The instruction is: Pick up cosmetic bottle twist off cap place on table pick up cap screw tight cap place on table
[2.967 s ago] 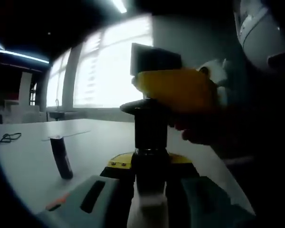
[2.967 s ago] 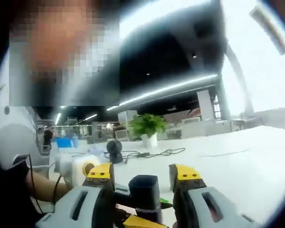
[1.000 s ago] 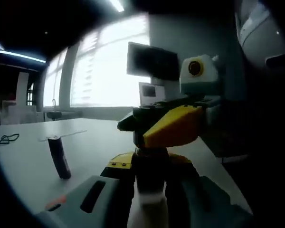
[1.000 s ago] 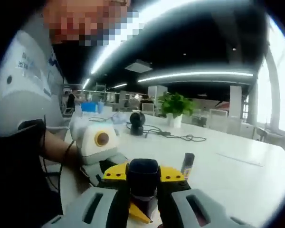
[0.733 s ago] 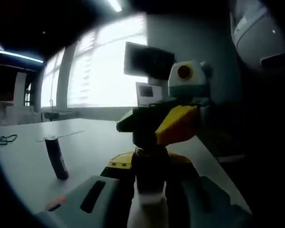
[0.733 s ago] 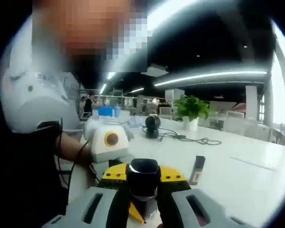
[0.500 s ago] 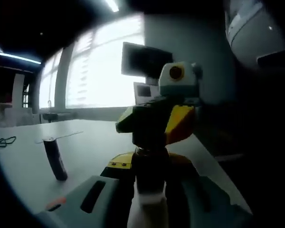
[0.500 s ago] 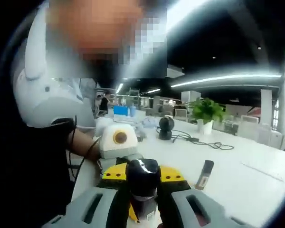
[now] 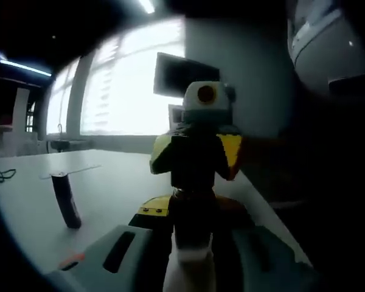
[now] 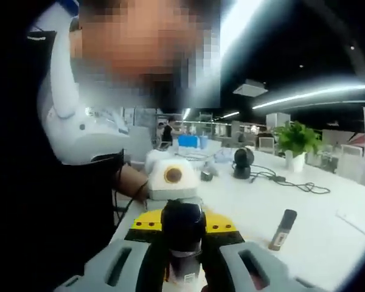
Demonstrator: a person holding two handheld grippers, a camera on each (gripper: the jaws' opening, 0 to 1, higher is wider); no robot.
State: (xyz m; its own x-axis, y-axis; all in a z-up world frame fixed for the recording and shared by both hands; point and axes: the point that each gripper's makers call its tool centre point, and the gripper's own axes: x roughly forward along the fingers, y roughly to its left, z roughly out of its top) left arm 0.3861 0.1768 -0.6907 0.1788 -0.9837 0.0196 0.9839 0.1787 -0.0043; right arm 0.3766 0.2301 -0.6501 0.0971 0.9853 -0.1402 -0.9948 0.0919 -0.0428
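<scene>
In the left gripper view my left gripper (image 9: 191,213) is shut on a cosmetic bottle (image 9: 193,240), dark at the neck and white lower down, held upright between the jaws. Its black cap (image 9: 193,164) is pinched from the far side by my right gripper (image 9: 196,152), whose yellow-tipped jaws sit on either side of it. In the right gripper view the right gripper (image 10: 182,230) is shut on the same black cap (image 10: 182,224), with the bottle's neck (image 10: 184,267) just below it.
A dark tube (image 9: 65,201) stands on the white table (image 9: 109,188), also seen as the tube (image 10: 282,229) in the right gripper view. Farther back are a round black device (image 10: 243,159) with cables and a potted plant (image 10: 297,143). A person's arm (image 10: 129,182) and torso are close by.
The right gripper has turned about the cap while staying shut on it, from slanted to nearly face-on to the left camera. The left gripper holds the bottle still.
</scene>
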